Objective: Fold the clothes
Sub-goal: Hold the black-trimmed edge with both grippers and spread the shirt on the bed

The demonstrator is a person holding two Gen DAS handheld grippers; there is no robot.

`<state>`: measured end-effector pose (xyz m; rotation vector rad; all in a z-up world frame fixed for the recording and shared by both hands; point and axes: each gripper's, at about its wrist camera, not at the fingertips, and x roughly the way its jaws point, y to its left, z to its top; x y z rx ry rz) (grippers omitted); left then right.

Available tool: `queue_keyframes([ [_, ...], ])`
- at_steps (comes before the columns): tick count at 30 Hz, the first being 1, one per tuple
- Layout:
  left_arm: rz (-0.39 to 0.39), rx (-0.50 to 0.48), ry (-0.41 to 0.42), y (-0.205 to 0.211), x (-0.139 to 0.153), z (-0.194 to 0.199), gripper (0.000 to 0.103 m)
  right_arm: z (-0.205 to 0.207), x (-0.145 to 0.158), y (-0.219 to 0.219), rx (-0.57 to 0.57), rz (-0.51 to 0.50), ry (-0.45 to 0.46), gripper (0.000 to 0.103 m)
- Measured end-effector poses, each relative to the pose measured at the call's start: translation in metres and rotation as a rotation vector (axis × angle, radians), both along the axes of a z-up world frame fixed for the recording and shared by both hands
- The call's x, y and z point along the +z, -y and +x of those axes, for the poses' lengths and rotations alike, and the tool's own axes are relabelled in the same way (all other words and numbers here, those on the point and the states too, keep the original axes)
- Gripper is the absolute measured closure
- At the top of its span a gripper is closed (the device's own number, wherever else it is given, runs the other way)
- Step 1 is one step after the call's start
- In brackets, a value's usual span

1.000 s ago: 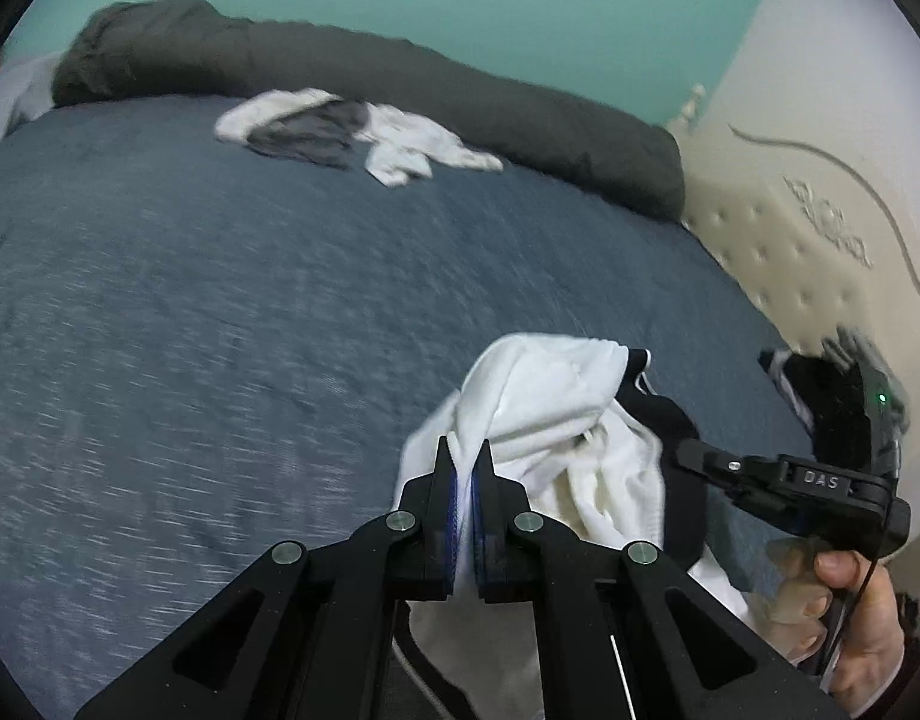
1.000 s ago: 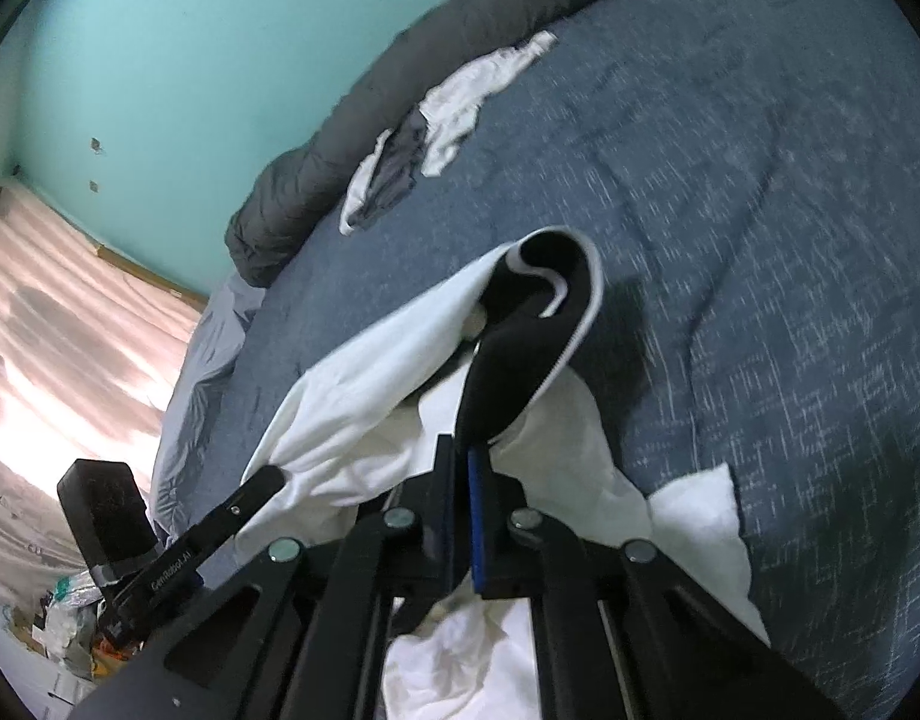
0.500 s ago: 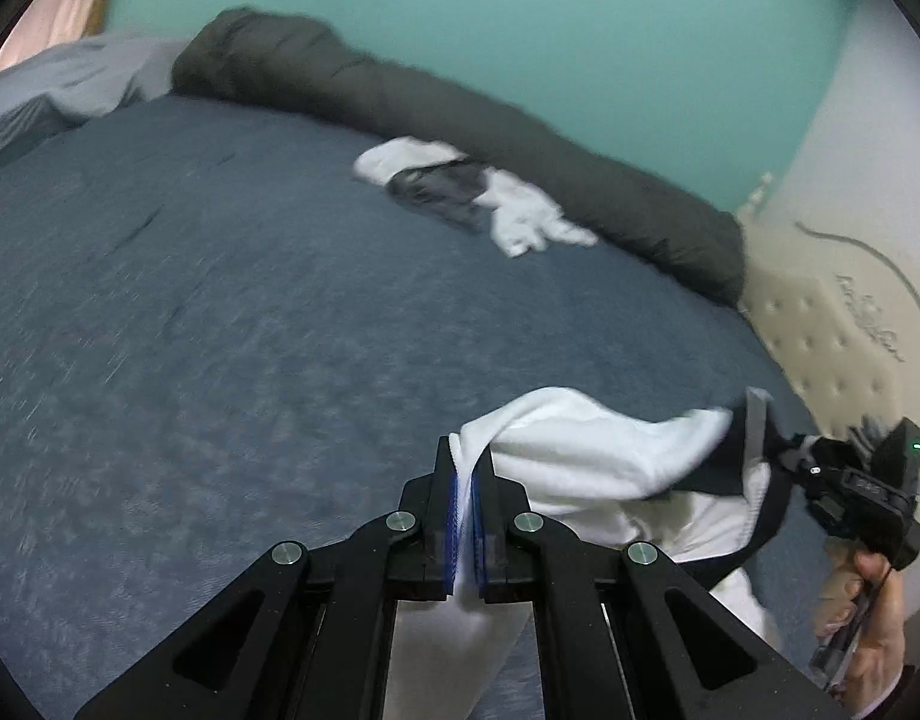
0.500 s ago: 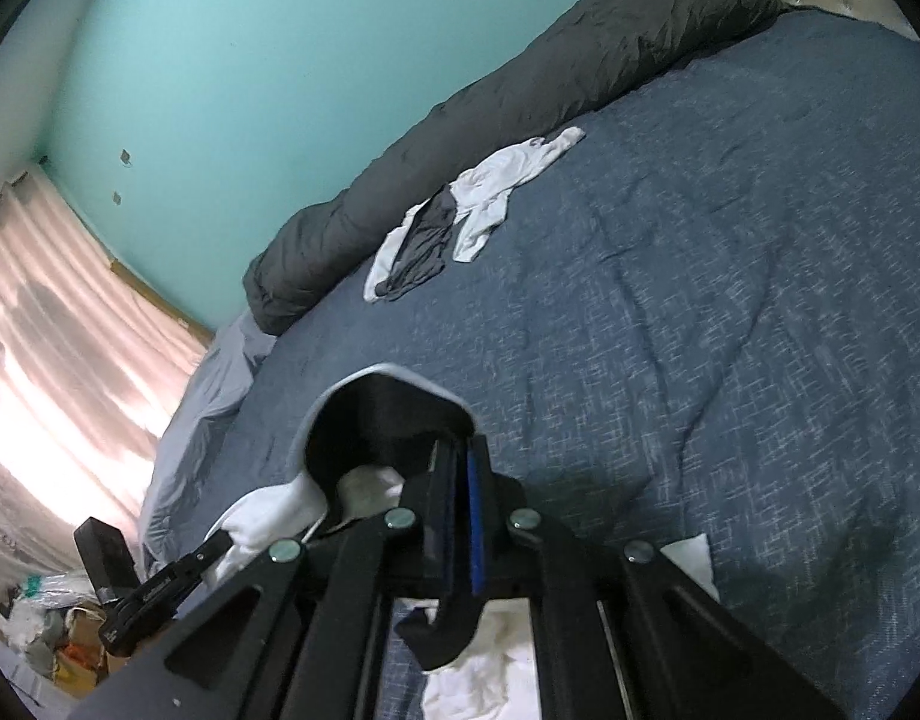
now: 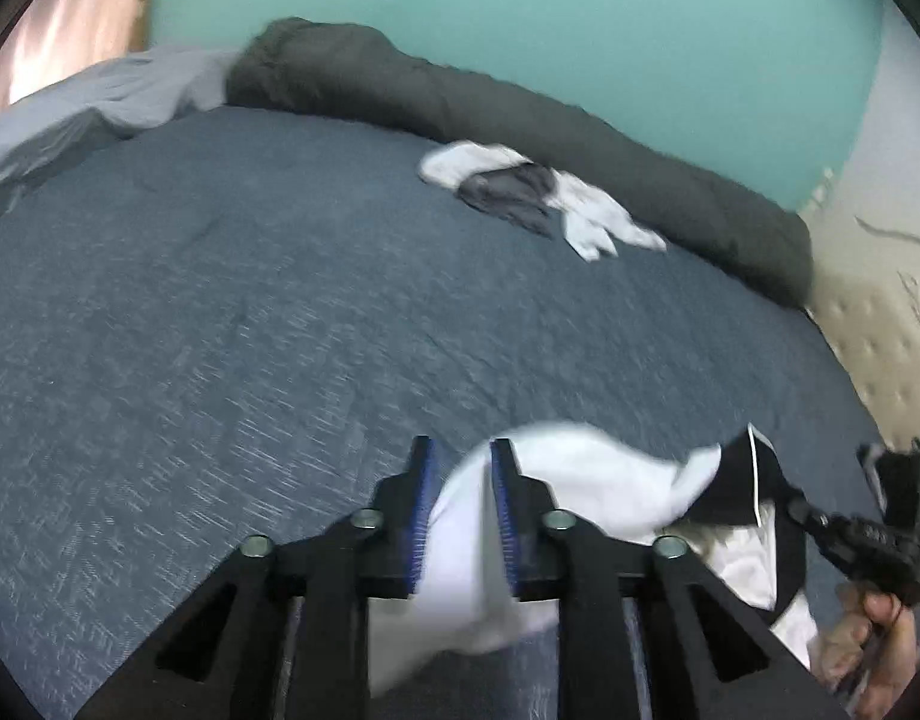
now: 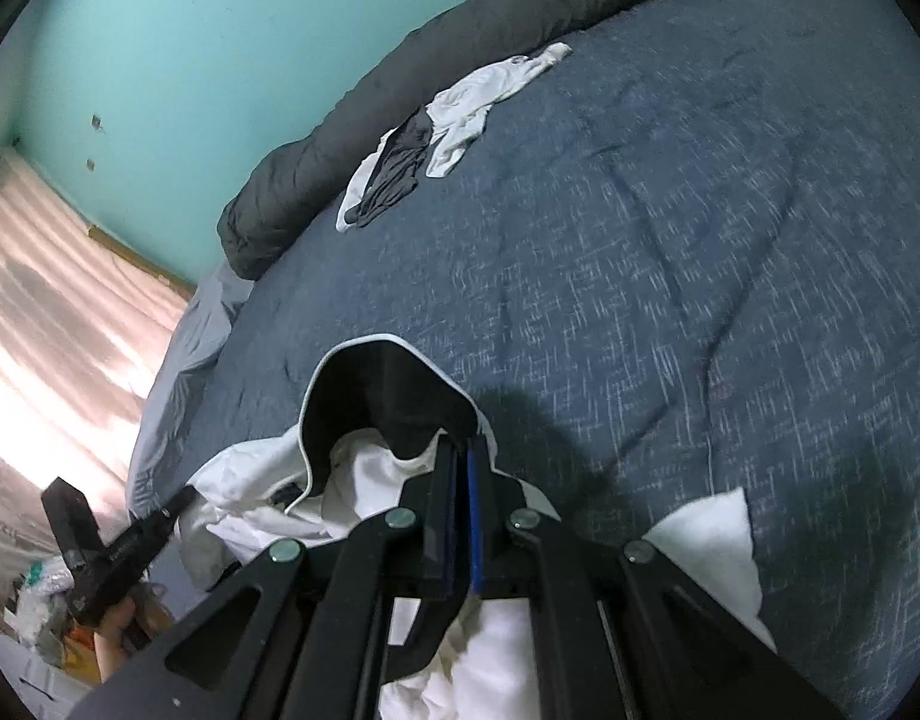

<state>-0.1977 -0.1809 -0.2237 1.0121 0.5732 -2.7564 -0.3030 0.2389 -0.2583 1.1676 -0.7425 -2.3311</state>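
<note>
- At the far left, a pale grey sheet (image 5: 100, 96) hangs off the edge of the blue bed cover (image 5: 220, 312)
- The left gripper (image 5: 460, 474) has its jaws parted; white cloth of the shirt (image 5: 586, 480) passes between them, unpinched
- The shirt sags across to the right gripper (image 6: 463, 474), whose jaws are pressed together on its black, white-piped collar (image 6: 388, 378)
- The rest of the shirt lies crumpled on the bed cover beneath both tools
- Well beyond, a small heap of white and grey clothes (image 5: 532, 198) rests against a rolled dark duvet (image 5: 580, 144)
</note>
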Motion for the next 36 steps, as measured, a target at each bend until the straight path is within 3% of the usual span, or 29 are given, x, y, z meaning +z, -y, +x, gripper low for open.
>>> queue_keyframes([
  [4, 0.038, 0.003, -0.001, 0.002, -0.002, -0.001, 0.081, -0.002, 0.002, 0.001, 0.022, 0.004, -0.006, 0.100],
  [11, 0.024, -0.342, -0.002, -0.092, 0.001, -0.034, 0.081, -0.003, 0.000, 0.005, 0.042, -0.010, 0.001, 0.100],
  [15, 0.008, -0.444, 0.020, -0.133, -0.006, -0.047, 0.081, -0.003, -0.001, 0.004, 0.045, -0.017, 0.004, 0.100],
  [22, -0.078, -0.452, 0.046, -0.154, -0.016, -0.058, 0.081, -0.002, -0.003, -0.001, 0.053, -0.035, 0.016, 0.100],
  [36, -0.108, -0.488, 0.062, -0.171, -0.025, -0.072, 0.078, -0.001, -0.004, -0.003, 0.065, -0.060, 0.027, 0.100],
])
